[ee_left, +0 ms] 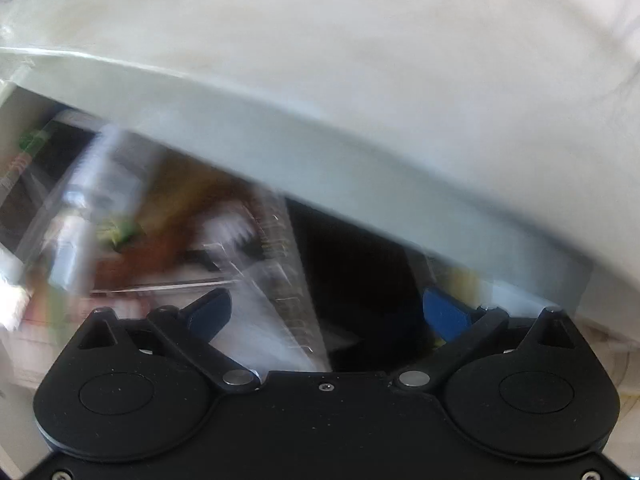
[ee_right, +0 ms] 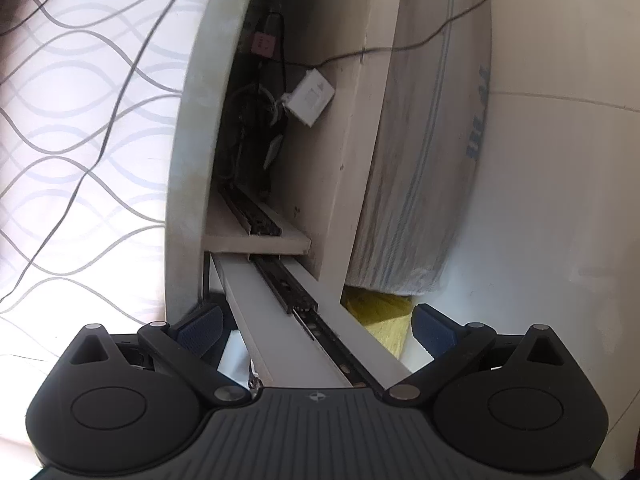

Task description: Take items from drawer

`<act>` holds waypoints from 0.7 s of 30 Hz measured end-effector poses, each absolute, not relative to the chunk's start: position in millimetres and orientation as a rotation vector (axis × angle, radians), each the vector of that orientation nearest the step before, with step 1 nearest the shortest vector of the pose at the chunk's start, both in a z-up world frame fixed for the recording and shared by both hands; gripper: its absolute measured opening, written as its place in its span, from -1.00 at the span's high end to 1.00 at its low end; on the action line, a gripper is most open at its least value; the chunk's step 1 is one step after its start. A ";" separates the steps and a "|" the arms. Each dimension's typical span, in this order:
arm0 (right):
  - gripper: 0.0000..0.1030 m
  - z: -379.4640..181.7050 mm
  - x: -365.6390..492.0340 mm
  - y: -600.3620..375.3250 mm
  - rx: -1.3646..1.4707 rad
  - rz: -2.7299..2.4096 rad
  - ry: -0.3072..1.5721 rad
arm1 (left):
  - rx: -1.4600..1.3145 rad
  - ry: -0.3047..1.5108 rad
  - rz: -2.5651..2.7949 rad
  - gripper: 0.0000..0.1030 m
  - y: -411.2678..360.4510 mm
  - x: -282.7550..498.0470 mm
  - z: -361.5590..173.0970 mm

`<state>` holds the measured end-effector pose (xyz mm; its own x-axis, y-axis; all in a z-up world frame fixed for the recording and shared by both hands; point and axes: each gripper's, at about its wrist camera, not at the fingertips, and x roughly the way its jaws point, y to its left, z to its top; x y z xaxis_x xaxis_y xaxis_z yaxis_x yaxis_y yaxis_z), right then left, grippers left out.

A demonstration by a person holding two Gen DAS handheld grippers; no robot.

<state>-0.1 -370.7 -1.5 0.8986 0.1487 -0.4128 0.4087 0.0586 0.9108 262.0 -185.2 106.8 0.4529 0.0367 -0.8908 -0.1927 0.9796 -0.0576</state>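
White cabinet front (ee_left: 360, 152) overhangs the open drawer; my left gripper (ee_left: 326, 312) hangs spread and empty over blurred packets (ee_left: 168, 224) inside. Right view: right gripper (ee_right: 316, 326), released, straddles the drawer's slide rail (ee_right: 296, 300).

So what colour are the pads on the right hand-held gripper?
Blue pads, clearest in the right wrist view.

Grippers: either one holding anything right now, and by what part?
Nothing held. Left gripper is open over the blurred drawer contents, pads closing on nothing. Right gripper is open, straddling the drawer side without clamping it.
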 end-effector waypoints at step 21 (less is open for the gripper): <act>-1.00 -4.1 1.0 -368.9 1.475 -0.247 0.455 | 0.361 0.845 -0.634 0.59 -161.1 282.4 150.8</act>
